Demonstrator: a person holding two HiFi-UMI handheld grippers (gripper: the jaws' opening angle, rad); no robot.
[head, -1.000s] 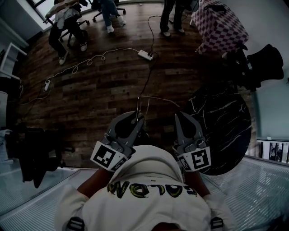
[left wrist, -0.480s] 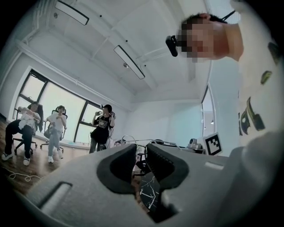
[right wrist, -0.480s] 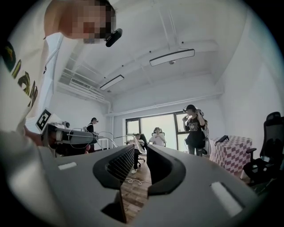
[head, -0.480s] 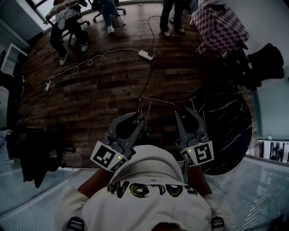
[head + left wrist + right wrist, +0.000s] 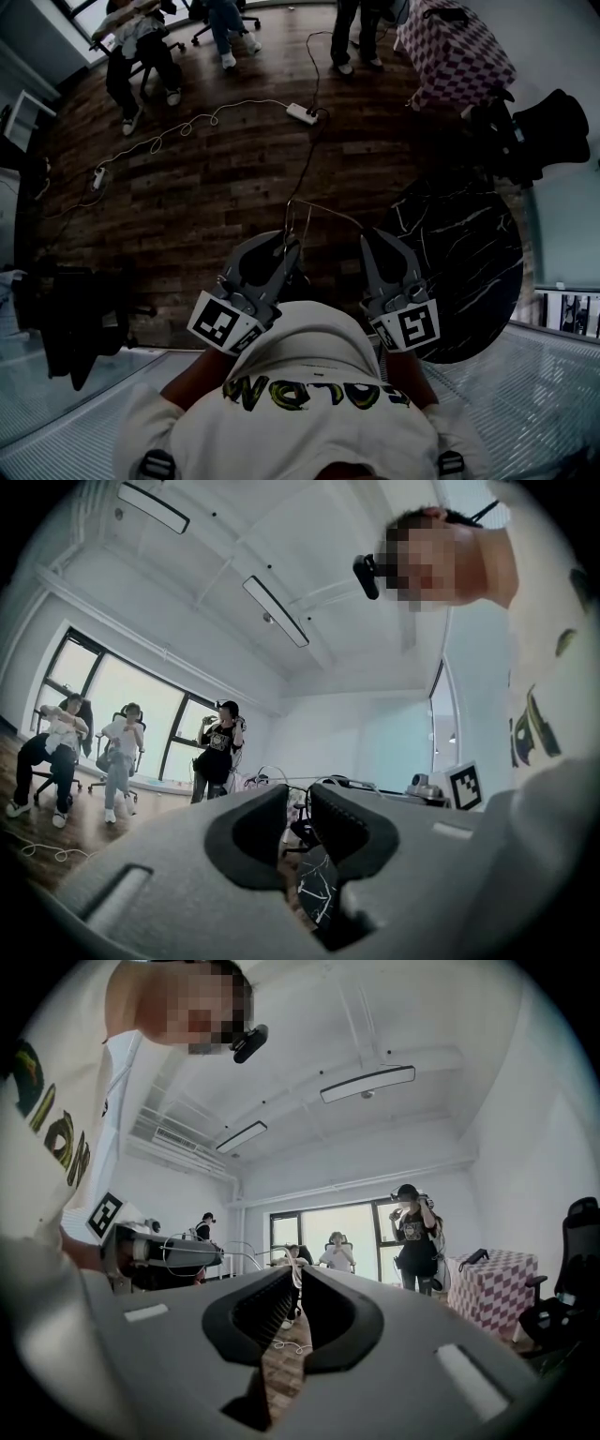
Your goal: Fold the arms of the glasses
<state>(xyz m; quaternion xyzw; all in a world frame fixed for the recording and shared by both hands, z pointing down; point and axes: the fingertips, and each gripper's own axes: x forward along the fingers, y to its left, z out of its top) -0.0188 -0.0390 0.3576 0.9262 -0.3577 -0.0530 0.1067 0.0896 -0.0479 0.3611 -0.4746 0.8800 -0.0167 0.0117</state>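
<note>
I hold a thin wire-framed pair of glasses [image 5: 298, 217] in the air in front of my chest, between both grippers. My left gripper [image 5: 284, 247] is shut on the frame, whose wire shows at the jaw tips in the left gripper view [image 5: 274, 771]. One slim arm [image 5: 333, 212] runs from the frame rightwards to my right gripper [image 5: 368, 238], which is shut on its end. In the right gripper view the jaws [image 5: 297, 1274] stand nearly together with the wire between them. The lenses are hard to make out.
A round black marble table [image 5: 473, 272] stands at the right, below the grippers. On the wooden floor lie a power strip [image 5: 302, 113] and white cables. People sit and stand at the far end. A checkered cloth [image 5: 455, 52] and a dark chair [image 5: 80, 319] flank the space.
My right gripper has shifted a little left and nearer, and the end of the glasses arm has come with it. The left gripper has stayed nearly still.
</note>
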